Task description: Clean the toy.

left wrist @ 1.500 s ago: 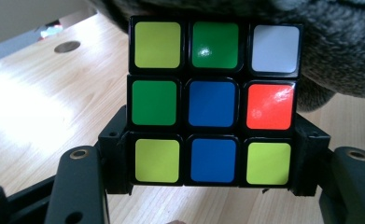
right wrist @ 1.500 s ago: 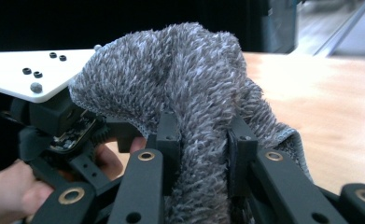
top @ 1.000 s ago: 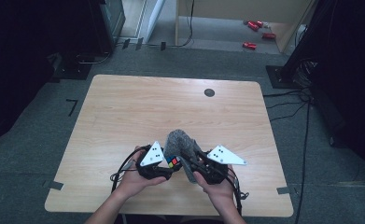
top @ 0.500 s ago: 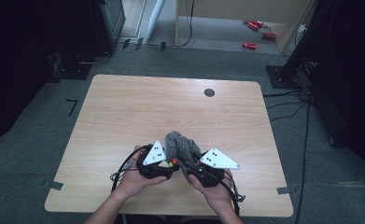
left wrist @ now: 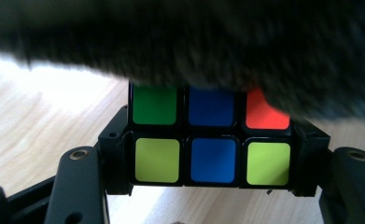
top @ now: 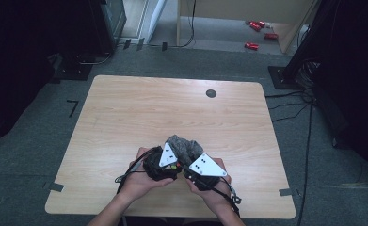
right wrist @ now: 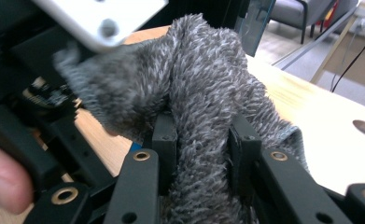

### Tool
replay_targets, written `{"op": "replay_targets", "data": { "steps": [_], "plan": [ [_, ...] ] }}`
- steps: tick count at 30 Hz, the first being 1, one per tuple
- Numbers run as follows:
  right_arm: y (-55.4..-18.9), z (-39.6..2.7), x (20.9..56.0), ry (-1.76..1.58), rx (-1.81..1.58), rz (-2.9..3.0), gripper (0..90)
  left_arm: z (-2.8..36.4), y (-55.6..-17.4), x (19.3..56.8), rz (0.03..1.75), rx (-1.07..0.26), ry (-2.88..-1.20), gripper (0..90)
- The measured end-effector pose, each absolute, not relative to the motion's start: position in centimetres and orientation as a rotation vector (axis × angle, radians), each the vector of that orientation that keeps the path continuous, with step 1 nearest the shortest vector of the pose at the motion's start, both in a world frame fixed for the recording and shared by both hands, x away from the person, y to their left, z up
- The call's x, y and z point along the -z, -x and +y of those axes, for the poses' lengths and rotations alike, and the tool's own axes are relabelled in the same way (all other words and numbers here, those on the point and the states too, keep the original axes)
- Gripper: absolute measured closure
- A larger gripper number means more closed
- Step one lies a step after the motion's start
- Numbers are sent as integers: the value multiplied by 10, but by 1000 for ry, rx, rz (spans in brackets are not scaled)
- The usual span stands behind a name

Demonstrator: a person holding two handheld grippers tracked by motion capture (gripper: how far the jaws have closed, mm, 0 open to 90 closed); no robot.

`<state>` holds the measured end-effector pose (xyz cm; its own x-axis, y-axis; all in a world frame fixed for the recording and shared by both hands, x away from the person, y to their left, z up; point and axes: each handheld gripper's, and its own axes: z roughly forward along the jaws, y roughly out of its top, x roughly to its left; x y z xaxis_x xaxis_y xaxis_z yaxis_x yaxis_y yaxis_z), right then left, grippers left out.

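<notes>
Jaws of left gripper (left wrist: 213, 196) clamped on cube (left wrist: 212, 142), green, blue and orange stickers above, two lime ones flanking a blue below. Right gripper (right wrist: 203, 154) pinched on a fold of grey cloth (right wrist: 203, 84), pads sunk into the pile on both sides. Cloth draped over cube's top, hiding its upper row in the left gripper view. Seen from high view: cloth (top: 186, 147) bunched just beyond left gripper (top: 165, 162) and right gripper (top: 201, 169), both close together, hands (top: 141, 181) cupped beneath. Whole cluster held near table's (top: 125, 117) front edge, slightly right of centre; round dark grommet (top: 211, 93) well apart, near table's far edge. Red items (top: 257, 26) on floor beyond table.

Step in hand, by the look of it: wiping or wrapping cube with cloth. Next move likely calling for a steady hold on cube while drawing cloth across or around its faces, keeping the pinch firm so the fold does not slip free.
</notes>
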<state>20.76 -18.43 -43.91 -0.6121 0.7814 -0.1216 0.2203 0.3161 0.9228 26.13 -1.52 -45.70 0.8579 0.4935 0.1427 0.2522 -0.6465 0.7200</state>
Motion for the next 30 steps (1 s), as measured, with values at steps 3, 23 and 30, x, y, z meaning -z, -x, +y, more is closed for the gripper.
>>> {"op": "replay_targets", "data": {
  "steps": [3, 23, 30],
  "plan": [
    [-205, -180, 439, -853, -1273, 2027, 702, -14, -262, 456, 548, -422, -2298, 348],
    [-224, -220, 436, -1118, -1433, 1960, 706, 1, -262, 456, 474, -314, -2104, 348],
    [-225, -238, 430, -1158, -1800, 1897, 703, 7, -261, 455, 350, -311, -1982, 346]
  ]
}}
